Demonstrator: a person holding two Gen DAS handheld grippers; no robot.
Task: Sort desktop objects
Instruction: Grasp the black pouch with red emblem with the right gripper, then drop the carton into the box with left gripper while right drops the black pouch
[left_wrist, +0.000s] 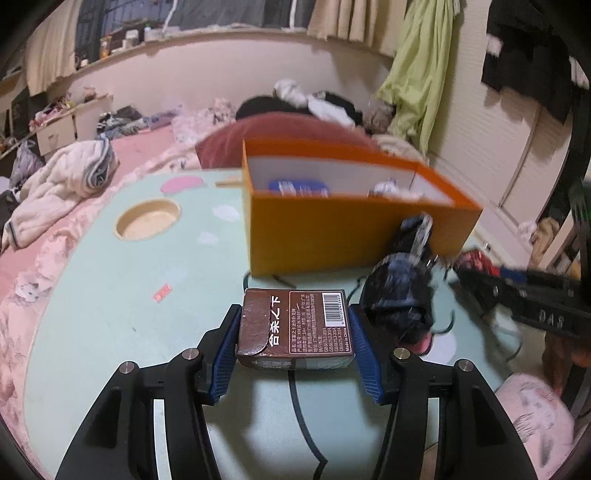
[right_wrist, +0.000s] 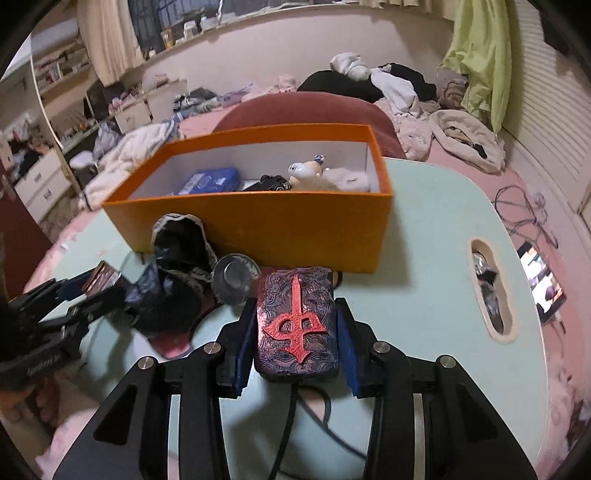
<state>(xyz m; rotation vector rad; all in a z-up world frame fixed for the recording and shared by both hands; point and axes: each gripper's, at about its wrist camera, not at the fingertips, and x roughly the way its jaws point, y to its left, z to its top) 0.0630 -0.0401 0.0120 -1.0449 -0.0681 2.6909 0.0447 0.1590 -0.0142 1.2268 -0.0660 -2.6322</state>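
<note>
My left gripper (left_wrist: 295, 332) is shut on a brown card box (left_wrist: 295, 328) with a barcode, held just above the pale green table (left_wrist: 110, 325). My right gripper (right_wrist: 297, 332) is shut on a dark case with a red raised symbol (right_wrist: 297, 321). An open orange box (right_wrist: 258, 221) stands ahead of both; it holds a blue packet (right_wrist: 210, 181), a small figurine (right_wrist: 306, 170) and a dark item. The orange box also shows in the left wrist view (left_wrist: 351, 232). A black crumpled pouch (right_wrist: 173, 280) lies between the grippers.
A clear glass object (right_wrist: 234, 280) sits by the pouch. The table has a round recess (left_wrist: 147, 218) and an oval slot (right_wrist: 487, 291). A black cable (left_wrist: 303, 424) runs under the grippers. A small red scrap (left_wrist: 162, 292) lies on the table. A cluttered bed surrounds it.
</note>
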